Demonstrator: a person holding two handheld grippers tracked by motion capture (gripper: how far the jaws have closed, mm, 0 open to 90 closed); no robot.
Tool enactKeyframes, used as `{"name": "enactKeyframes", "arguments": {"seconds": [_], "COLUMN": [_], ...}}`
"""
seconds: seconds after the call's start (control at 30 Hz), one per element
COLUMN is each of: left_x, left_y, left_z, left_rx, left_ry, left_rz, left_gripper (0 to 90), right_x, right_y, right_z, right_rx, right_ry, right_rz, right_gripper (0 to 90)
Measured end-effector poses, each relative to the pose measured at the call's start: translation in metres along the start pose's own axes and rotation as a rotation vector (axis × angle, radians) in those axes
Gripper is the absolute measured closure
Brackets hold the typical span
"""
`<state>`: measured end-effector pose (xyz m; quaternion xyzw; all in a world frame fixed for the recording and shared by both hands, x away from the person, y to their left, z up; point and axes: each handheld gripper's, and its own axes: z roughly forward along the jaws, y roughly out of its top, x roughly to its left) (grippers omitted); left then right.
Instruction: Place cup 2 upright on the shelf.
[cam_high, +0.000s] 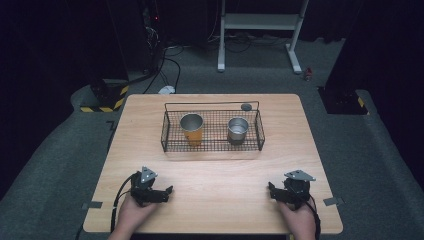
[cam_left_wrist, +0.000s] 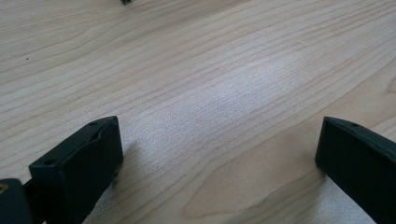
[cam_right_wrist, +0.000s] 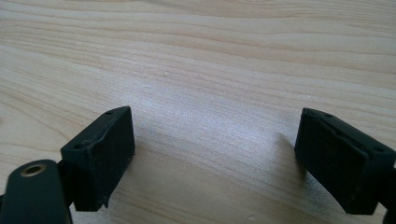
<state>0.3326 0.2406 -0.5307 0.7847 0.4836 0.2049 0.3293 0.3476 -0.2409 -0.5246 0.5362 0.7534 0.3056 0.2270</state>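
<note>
Standing in a black wire basket (cam_high: 213, 145) at the far middle of the table (cam_high: 215, 200) are two cups: an orange cup (cam_high: 192, 129) with a shiny metal inside toward the left end, and a shorter silver cup (cam_high: 238, 130) toward the right end. Both are upright with their mouths open to the top, and they stand apart with bare wire floor between them. A small dark round thing (cam_high: 246, 106) lies on the wood just behind the basket's back right corner; what it is cannot be told.

Both grippers rest near the front edge of the table, well apart from the basket and from each other. The left gripper (cam_high: 161, 192) sits at the front left, held by a hand (cam_high: 131, 212), and points toward the table's middle. In its own view (cam_left_wrist: 219, 149) its jaws are spread wide with only bare wood between them. The right gripper (cam_high: 274, 191) sits at the front right in the other hand (cam_high: 300, 220). Its own view (cam_right_wrist: 215, 149) likewise shows jaws spread wide over bare wood, holding nothing.
</note>
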Motion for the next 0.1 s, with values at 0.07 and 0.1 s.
{"name": "enactKeyframes", "arguments": {"seconds": [0.07, 0.1], "left_x": [0.0004, 0.0004], "left_y": [0.0002, 0.0002], "left_z": [0.0001, 0.0003], "left_rx": [-0.001, -0.003], "left_ry": [-0.002, -0.002], "left_rz": [0.001, 0.000], "left_gripper": [1.4, 1.6], "right_x": [0.0003, 0.0005], "right_y": [-0.0003, -0.0004], "right_z": [-0.0001, -0.0001], "right_rx": [-0.003, -0.005], "right_ry": [-0.004, -0.006], "right_rz": [0.000, 0.000], "right_gripper": [12.3, 12.4]}}
